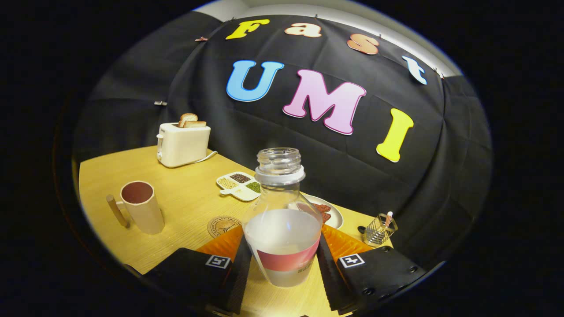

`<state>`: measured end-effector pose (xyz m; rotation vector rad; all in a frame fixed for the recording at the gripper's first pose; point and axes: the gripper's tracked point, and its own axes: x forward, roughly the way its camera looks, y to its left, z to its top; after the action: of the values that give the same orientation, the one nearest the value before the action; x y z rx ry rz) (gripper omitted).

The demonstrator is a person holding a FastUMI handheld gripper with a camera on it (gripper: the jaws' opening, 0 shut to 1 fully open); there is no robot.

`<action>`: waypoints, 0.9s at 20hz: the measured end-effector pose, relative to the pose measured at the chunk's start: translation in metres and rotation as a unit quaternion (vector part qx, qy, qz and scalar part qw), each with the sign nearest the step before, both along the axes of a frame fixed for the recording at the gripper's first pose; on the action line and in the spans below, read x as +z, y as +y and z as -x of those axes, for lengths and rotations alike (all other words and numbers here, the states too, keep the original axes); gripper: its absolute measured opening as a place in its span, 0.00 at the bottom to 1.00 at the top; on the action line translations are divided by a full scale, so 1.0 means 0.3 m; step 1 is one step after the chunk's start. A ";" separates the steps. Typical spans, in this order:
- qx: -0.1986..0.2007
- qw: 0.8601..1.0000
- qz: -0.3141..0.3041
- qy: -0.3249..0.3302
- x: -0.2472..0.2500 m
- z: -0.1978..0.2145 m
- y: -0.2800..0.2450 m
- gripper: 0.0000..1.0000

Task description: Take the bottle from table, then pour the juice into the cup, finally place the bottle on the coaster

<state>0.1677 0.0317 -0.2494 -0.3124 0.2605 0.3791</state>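
Note:
A clear, uncapped bottle (282,207) with whitish juice and a red label band stands upright between my fingers. My gripper (283,257) is shut on its lower body, one finger pressing on each side. Whether its base touches the wooden table (185,198) I cannot tell. A beige cup (142,208) with a dark inside and a wooden handle sits beyond the fingers to the left. A round brown coaster (221,226) lies flat on the table between the cup and the bottle, just ahead of the left finger.
A white toaster (183,143) with bread slices stands at the table's far side. A divided dish of grains (240,185) lies behind the bottle. To the right are a plate with reddish food (330,212) and a wire holder (379,231).

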 end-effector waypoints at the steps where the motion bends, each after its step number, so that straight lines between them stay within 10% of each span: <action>1: 0.007 1.000 0.024 -0.009 0.013 -0.003 0.015 0.74; 18: 0.148 0.930 0.327 -0.083 -0.033 0.024 0.348 0.74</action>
<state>0.1606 0.1361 -0.2593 -1.0455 0.1656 0.5564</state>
